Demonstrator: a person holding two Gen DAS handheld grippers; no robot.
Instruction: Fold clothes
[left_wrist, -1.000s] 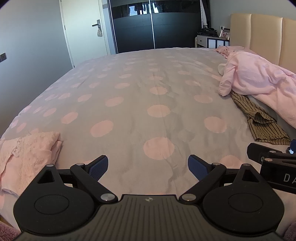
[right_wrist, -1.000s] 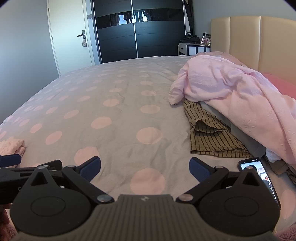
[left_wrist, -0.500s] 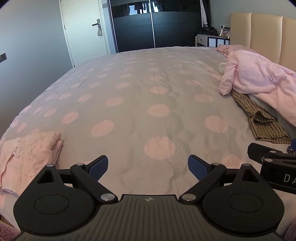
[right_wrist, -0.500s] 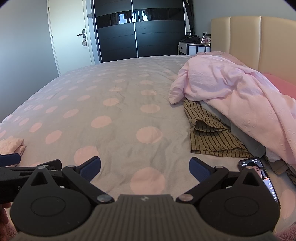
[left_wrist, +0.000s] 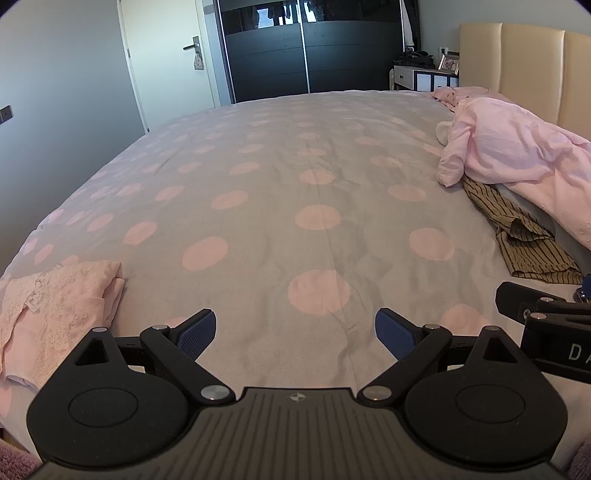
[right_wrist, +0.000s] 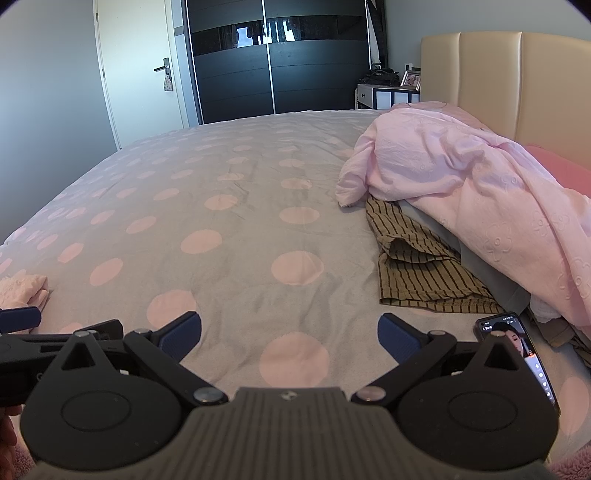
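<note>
Left gripper (left_wrist: 295, 330) low over the near edge of a bed (left_wrist: 280, 177), jaws spread wide with blue pads (left_wrist: 195, 334) apart, pinching nothing. Right gripper (right_wrist: 289, 332) likewise low over the bed, jaws spread wide and empty. Just left of the left jaws, a folded pale pink lace garment (left_wrist: 55, 306) lying on the grey cover with pink dots. Just right of the right jaws, a phone (right_wrist: 517, 350) with a lit screen, flat on the cover. Ahead and right of the right jaws, a crumpled brown striped garment (right_wrist: 417, 266), its far edge tucked under a heaped pink garment (right_wrist: 461, 184) by the beige headboard (right_wrist: 480, 74). Farther ahead of both jaws, a dark wardrobe (right_wrist: 273, 66) and white door (right_wrist: 136, 74).
</note>
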